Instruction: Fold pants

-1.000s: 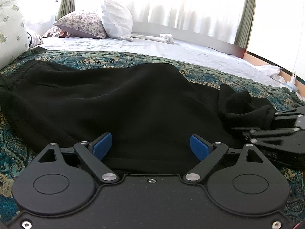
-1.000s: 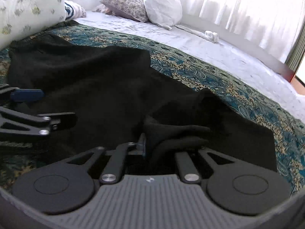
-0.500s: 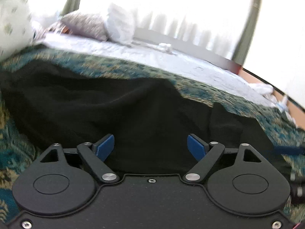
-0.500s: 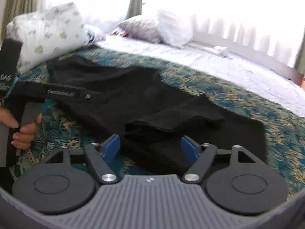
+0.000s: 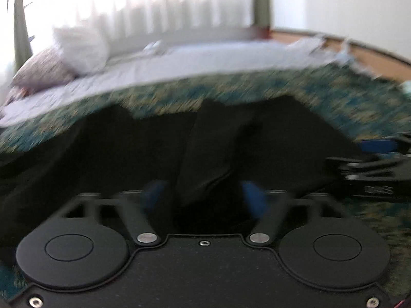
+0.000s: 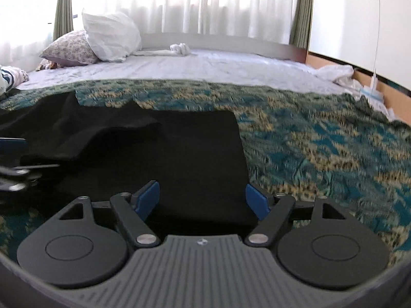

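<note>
Black pants (image 5: pixel 128 154) lie spread on a teal patterned bedspread (image 5: pixel 334 102). In the blurred left wrist view my left gripper (image 5: pixel 204 197) is open, with a raised fold of the black cloth (image 5: pixel 213 154) standing between its blue pads. My right gripper (image 6: pixel 201 197) is open over the flat hem end of the pants (image 6: pixel 200 148), holding nothing. Each gripper shows at the edge of the other's view: the right one (image 5: pixel 375 161) at the right, the left one (image 6: pixel 12 169) at the left.
A white sheet (image 6: pixel 205 69) covers the far half of the bed. A white pillow (image 6: pixel 110 36) and a floral pillow (image 6: pixel 69 48) lie at the back left. Curtains (image 6: pixel 205 5) hang behind. White cloth (image 6: pixel 336 74) lies at the right bed edge.
My right gripper let go of the bunched pant leg and opened, then swung right to the hem end. My left gripper moved right; a cloth fold now stands between its pads.
</note>
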Motion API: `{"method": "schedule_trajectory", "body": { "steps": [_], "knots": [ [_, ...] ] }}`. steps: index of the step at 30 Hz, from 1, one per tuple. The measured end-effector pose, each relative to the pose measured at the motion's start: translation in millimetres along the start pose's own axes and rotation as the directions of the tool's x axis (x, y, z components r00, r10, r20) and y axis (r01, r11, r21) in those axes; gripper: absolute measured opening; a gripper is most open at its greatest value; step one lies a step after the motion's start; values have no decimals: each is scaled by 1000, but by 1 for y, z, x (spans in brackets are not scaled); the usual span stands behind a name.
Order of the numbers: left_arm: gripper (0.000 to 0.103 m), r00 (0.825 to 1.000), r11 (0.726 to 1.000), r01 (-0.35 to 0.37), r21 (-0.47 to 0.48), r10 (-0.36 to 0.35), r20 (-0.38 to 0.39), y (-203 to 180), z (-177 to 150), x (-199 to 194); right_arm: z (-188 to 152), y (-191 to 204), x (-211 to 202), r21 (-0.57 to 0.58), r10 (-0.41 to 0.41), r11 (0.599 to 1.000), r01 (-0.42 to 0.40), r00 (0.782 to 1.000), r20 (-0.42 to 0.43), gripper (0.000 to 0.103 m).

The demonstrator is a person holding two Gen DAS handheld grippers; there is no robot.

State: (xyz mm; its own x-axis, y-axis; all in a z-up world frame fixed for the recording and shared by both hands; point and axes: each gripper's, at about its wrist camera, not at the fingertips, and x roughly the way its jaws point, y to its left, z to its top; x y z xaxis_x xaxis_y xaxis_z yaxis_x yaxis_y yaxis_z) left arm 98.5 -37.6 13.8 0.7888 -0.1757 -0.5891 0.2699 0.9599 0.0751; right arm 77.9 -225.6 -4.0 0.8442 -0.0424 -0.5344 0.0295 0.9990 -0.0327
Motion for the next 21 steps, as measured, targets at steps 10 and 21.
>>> {"method": "schedule_trajectory", "body": {
  "steps": [10,21],
  "knots": [
    [25,998,981,-48,-186,41,-38,38,-24,-34,-9,-7,5,39,48,998,-49,999,22,89],
    [33,992,998,-21,-53,28,127,5,20,-74,-13,-10,3,67,73,995,-76,996,52,91]
  ]
}}
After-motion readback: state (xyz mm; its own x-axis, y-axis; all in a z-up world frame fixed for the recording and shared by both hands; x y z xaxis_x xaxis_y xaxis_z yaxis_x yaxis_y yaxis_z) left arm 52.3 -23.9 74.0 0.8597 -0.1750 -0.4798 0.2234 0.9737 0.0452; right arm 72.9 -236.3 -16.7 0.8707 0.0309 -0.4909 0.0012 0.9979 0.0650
